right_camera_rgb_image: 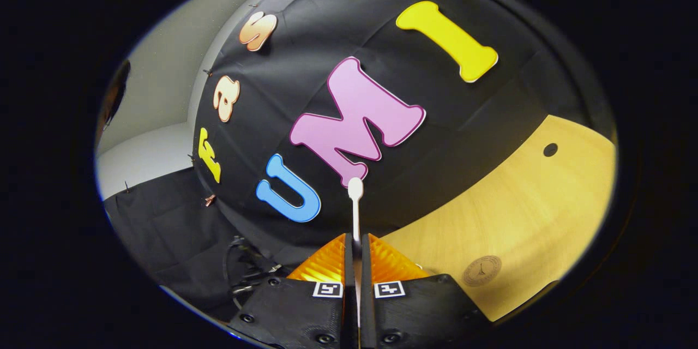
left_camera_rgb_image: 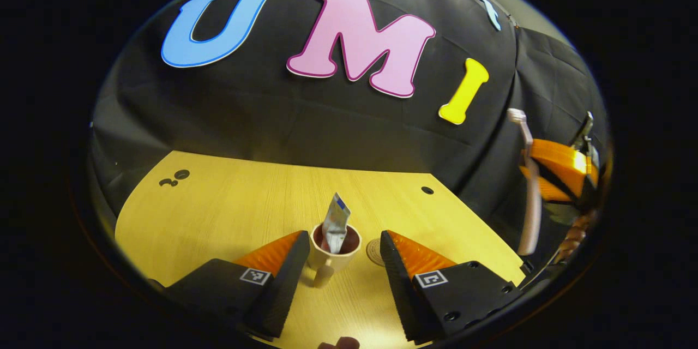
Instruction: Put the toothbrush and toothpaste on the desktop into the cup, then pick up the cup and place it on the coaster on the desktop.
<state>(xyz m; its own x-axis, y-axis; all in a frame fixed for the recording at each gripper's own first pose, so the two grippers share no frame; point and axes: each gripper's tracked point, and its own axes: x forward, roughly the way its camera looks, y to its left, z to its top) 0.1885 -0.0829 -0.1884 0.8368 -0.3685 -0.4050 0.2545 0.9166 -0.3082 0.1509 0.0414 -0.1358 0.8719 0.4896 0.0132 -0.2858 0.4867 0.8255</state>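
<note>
Where the pale wood-grain worktop (left_camera_rgb_image: 218,212) spreads out below the black cloth wall, the left tongs (left_camera_rgb_image: 341,262) stand wide apart with nothing between their fingers, low over the near part of the surface in the left gripper view. Between those spread fingers, a little farther off, a cream cup (left_camera_rgb_image: 334,253) with a dark inside stands upright on the worktop, its handle turned toward the near side. A toothpaste tube (left_camera_rgb_image: 335,223), silvery with a blue patch at its top, stands tilted inside the cup and rises above the rim. Just right of the cup lies a small round coaster (left_camera_rgb_image: 375,251), tan with a faint ring pattern, flat on the worktop and partly hidden by the right-hand finger. At the far right edge of that view the right tongs (left_camera_rgb_image: 537,172) hang above the worktop's side, pressed together on a white toothbrush (left_camera_rgb_image: 530,185) held upright, head uppermost. In the right gripper view the right tongs (right_camera_rgb_image: 354,253) are closed on the toothbrush (right_camera_rgb_image: 355,204), whose slim stem and rounded head jut forward, and the coaster (right_camera_rgb_image: 482,270) lies to the near right.
</note>
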